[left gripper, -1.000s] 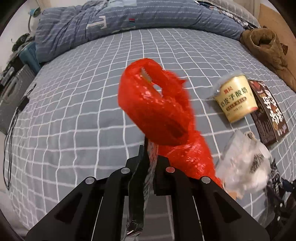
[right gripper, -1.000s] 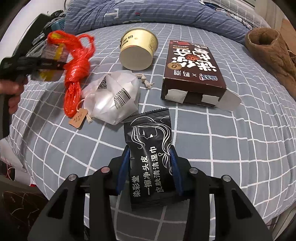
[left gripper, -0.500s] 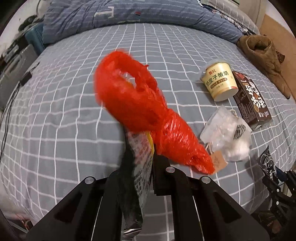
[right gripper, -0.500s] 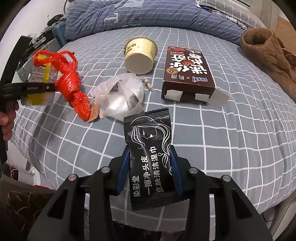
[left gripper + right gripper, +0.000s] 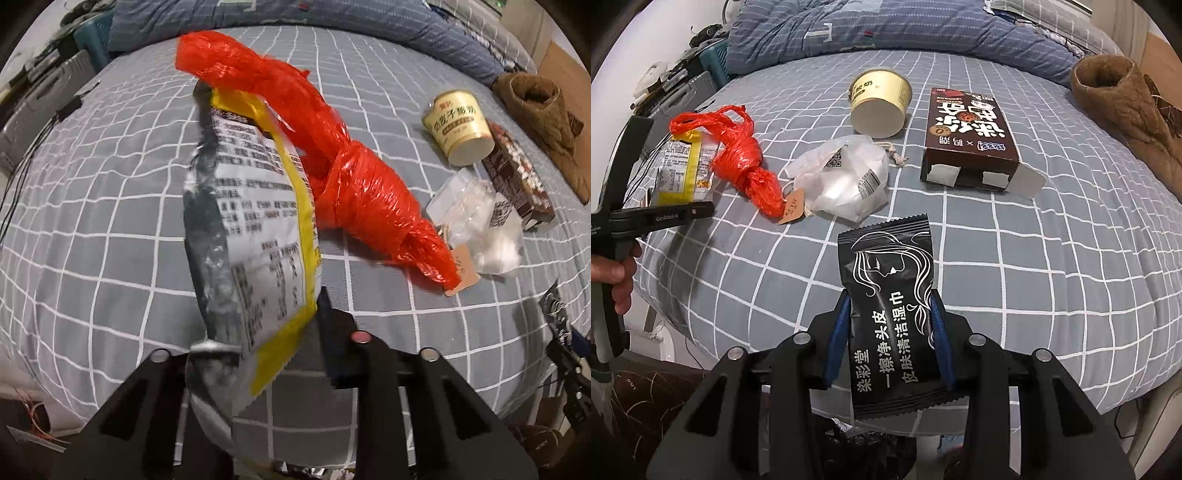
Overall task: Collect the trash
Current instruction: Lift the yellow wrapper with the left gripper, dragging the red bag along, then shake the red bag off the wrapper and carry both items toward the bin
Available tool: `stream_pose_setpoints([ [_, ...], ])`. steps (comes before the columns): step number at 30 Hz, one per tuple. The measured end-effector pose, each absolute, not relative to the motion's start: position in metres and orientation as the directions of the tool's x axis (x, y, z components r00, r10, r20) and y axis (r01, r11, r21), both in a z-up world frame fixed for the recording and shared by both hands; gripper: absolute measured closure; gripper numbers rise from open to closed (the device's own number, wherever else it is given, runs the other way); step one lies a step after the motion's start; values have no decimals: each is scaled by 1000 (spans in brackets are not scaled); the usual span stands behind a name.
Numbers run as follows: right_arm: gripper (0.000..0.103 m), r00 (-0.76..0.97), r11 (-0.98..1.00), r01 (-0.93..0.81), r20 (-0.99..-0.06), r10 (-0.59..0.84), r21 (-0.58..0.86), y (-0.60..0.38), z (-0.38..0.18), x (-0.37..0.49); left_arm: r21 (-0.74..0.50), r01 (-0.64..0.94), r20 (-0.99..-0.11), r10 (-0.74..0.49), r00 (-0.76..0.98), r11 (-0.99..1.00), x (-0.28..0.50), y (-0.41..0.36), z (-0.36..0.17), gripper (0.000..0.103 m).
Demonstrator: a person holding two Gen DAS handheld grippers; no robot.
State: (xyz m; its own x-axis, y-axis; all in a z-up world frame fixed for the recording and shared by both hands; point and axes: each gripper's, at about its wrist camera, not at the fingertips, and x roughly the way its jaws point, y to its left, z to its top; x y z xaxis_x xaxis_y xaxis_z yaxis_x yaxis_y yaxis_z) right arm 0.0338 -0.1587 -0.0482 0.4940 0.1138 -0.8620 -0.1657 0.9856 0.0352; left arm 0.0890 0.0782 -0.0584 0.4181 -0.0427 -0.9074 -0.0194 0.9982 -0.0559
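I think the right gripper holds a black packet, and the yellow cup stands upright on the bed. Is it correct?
Not fully. The yellow cup lies on its side, as the right wrist view shows. The right gripper does hold the black packet, and the cup is on the bed.

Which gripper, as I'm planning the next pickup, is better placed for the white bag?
Probably left. The left gripper has just been opening its jaws around the wrapper, so it is freeing up, with the white bag nearby. The right gripper is shut on the black packet.

1 cup (image 5: 880,101), 1 box (image 5: 967,136), 2 wrappers (image 5: 892,314) (image 5: 255,236), perhaps 2 bags (image 5: 744,162) (image 5: 846,179).
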Motion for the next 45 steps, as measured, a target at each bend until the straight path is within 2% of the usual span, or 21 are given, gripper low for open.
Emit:
stream_pose_setpoints([
  [4,64,493,985,-169,-862,119,39,-157,-48,32,-54,-35,-888,-32,459,998,81,86,-47,96],
  [7,64,493,984,-173,-861,122,40,-156,-47,30,-67,-29,-883,-45,467,997,78,89,-40,98],
  [16,64,505,983,-181,-854,126,38,-152,-38,23,-68,-36,-885,-44,463,997,53,90,-23,99],
  [33,64,530,981,-193,-839,124,23,-144,-11,-3,-150,59,-880,-161,447,987,10,76,19,99],
  [45,64,546,980,-199,-829,122,13,-139,7,-31,-155,59,-864,-165,475,986,-22,67,18,99],
])
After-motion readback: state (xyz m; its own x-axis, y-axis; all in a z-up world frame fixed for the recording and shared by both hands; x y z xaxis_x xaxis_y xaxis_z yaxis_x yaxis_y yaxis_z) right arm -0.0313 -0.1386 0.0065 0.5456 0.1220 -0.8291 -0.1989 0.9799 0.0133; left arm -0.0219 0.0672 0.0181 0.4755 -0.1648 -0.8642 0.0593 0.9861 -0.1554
